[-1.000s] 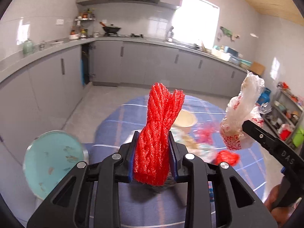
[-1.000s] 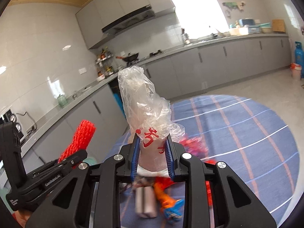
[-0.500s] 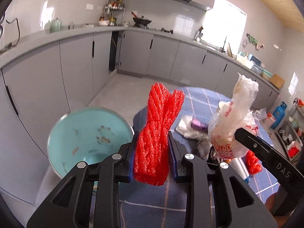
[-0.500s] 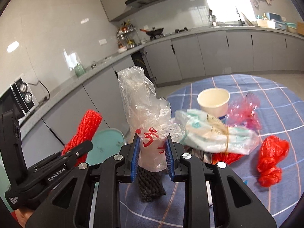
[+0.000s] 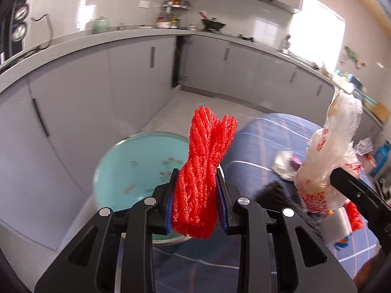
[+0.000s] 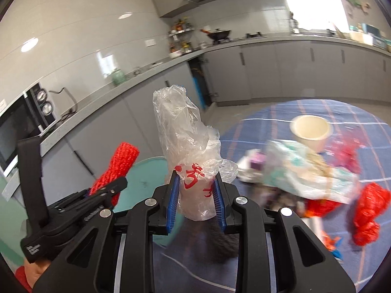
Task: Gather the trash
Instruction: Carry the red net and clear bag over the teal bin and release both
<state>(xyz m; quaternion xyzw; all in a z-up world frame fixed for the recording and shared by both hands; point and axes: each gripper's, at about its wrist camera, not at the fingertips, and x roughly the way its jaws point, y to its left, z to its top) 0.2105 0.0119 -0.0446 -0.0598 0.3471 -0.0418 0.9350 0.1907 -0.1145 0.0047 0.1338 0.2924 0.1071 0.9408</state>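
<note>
A bunched red mesh net (image 5: pixel 204 171) is being clamped at its waist between the blue pads of the left gripper (image 5: pixel 195 204), its flared top standing up beyond the fingertips. A crumpled clear plastic bag (image 6: pixel 188 156) with red print is being squeezed low down between the pads of the right gripper (image 6: pixel 195 199), the rest of it rising ahead of the jaws. Both pieces are being judged very light, soft and springy: the net is likely giving under pressure, while the film is probably slippery and apt to creep out, so a hold at the densest gathered part is being favoured, as it is now.

A teal bin (image 5: pixel 141 168) is lying just ahead of and below the left claw, to the left of the right claw. To the right of both claws, more litter is waiting on the blue checked tablecloth (image 6: pixel 366 114): a cream paper cup (image 6: pixel 310 131), a pale wrapper (image 6: pixel 308 173) and another red net (image 6: pixel 369 212).

Much is being blurred there, so smaller scraps cannot be named. The bin's near rim is being hidden behind the claw bodies, and a dark object under the right claw is not being made out.
</note>
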